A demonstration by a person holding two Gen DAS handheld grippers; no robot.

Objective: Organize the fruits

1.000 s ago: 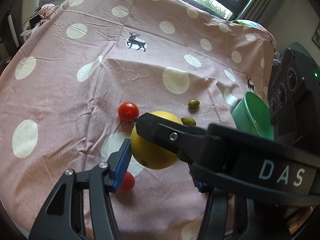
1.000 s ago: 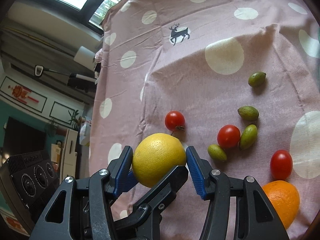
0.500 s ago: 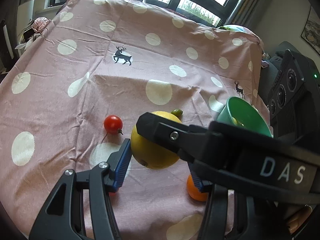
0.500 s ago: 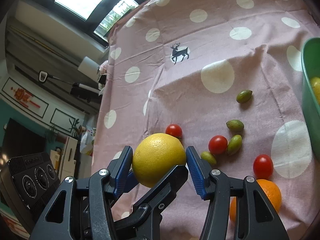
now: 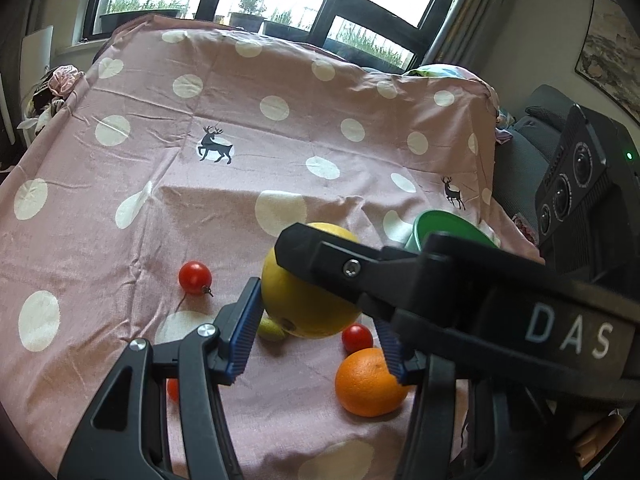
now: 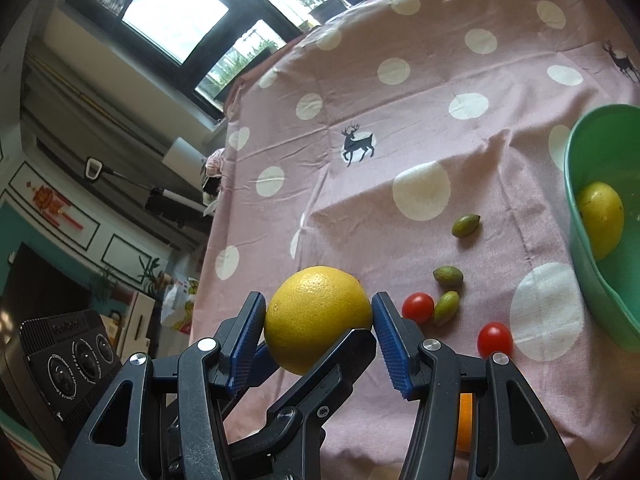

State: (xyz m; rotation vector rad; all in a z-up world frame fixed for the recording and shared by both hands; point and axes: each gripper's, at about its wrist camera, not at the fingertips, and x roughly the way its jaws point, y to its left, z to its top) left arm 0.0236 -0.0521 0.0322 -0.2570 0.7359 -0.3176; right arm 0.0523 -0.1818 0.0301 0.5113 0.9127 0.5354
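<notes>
Higher now than a second back, both tongs (image 6: 318, 322) (image 5: 316, 330) apparently clamped on one dimpled, round yellow citrus (image 6: 318, 316).

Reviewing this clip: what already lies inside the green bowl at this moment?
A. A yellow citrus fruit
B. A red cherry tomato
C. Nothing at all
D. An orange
A. In the right wrist view a yellow citrus fruit rests against the inner wall of the green bowl, while the cherry tomatoes and the orange lie on the cloth outside it.
</notes>
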